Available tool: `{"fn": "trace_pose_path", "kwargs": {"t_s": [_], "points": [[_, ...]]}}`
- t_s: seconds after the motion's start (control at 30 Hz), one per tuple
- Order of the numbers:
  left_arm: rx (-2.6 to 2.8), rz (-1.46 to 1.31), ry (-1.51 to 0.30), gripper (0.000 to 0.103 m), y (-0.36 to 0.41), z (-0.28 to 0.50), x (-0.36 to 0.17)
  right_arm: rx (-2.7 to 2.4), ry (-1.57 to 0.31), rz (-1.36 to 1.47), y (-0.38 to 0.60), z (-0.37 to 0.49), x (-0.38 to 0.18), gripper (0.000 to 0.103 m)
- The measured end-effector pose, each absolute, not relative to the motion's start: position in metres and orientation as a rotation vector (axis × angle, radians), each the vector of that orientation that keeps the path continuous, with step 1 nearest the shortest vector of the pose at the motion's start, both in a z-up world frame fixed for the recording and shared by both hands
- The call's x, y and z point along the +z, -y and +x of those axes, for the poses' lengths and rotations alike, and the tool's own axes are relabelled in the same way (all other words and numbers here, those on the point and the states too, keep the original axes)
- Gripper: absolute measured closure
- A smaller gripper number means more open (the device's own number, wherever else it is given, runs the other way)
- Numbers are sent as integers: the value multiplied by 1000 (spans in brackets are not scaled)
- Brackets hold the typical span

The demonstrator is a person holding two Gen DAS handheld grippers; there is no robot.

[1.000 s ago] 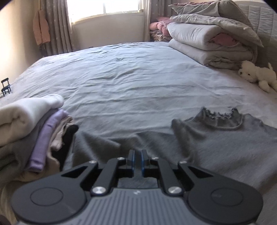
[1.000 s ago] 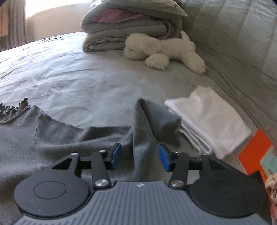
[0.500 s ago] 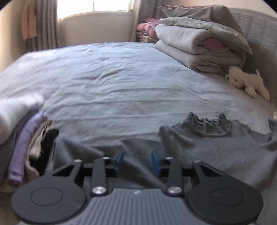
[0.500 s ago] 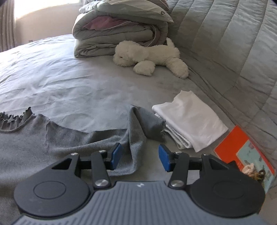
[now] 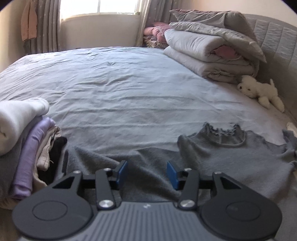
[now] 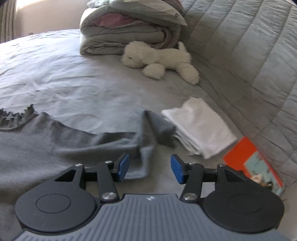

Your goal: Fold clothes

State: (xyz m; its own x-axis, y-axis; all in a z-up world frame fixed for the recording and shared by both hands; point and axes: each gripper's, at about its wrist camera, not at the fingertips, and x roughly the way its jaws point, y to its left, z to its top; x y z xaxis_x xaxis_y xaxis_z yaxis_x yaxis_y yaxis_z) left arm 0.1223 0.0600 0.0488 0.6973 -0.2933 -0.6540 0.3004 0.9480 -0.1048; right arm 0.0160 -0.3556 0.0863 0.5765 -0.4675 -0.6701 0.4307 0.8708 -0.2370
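Soft matt knit grey top (image 5: 232, 157) lies on wrinkled cloth bedsheet (image 5: 120, 89) near fluffy plush toy (image 6: 159, 59).

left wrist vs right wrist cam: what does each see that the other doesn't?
Left wrist only: the stack of folded clothes beside the sweater's sleeve, the window, and the left tool, open over that sleeve.

Right wrist only: the folded white cloth, the orange book against the headboard, and the right tool, open by the other sleeve's cuff.

Both: the grey sweater lying spread on the bed, the white plush toy, and the folded duvets.
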Motion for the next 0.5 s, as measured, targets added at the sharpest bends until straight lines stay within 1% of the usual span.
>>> {"fn": "trace_pose_path", "kwargs": {"t_s": [0.13, 0.3, 0.5], "points": [[-319, 39, -739, 55, -58, 126, 43, -498, -799, -75, 346, 33, 80, 47], [-328, 9, -708, 54, -55, 122, 50, -449, -813, -79, 341, 39, 64, 47], [-309, 12, -703, 53, -44, 132, 48, -377, -779, -65, 357, 49, 58, 47]]}}
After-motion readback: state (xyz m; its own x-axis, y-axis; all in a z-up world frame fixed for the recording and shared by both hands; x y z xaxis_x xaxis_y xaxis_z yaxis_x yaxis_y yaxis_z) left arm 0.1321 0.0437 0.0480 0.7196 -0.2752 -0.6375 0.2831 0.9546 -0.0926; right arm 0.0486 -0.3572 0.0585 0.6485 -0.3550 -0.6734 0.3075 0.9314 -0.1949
